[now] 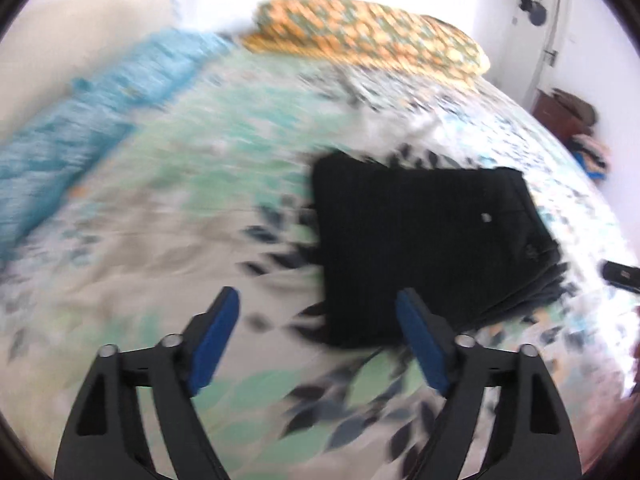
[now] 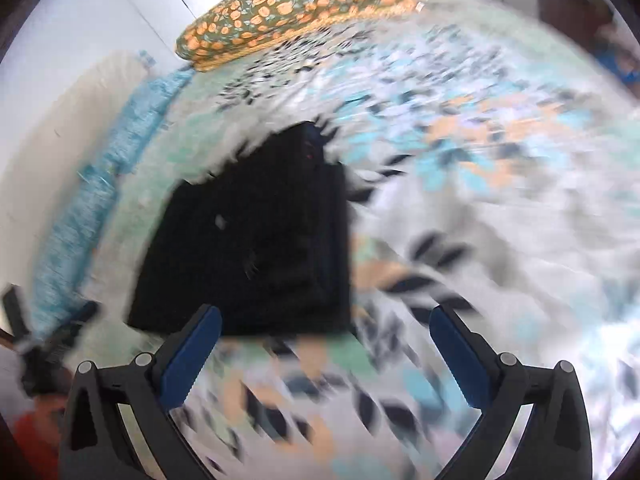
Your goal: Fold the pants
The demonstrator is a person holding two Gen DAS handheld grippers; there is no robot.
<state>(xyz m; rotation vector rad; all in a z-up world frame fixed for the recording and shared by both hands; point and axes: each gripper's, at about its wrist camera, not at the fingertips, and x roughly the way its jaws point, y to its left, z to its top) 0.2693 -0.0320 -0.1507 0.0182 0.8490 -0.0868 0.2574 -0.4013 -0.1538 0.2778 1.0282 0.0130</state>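
The black pants (image 1: 424, 240) lie folded into a compact square on the leaf-patterned bedspread (image 1: 180, 200). In the left wrist view my left gripper (image 1: 318, 300) is open and empty, held above the bed at the pants' near left corner. In the right wrist view the pants (image 2: 252, 240) lie ahead and left of centre. My right gripper (image 2: 326, 318) is open and empty, held above the bedspread (image 2: 480, 220) just short of the pants' near edge. Both views are motion-blurred.
An orange-patterned pillow (image 1: 368, 36) lies at the head of the bed, and shows in the right wrist view (image 2: 296, 4). A blue blanket (image 1: 100, 108) runs along the left side by the wall. A door (image 1: 540, 20) and piled clothes (image 1: 592, 152) are at the right.
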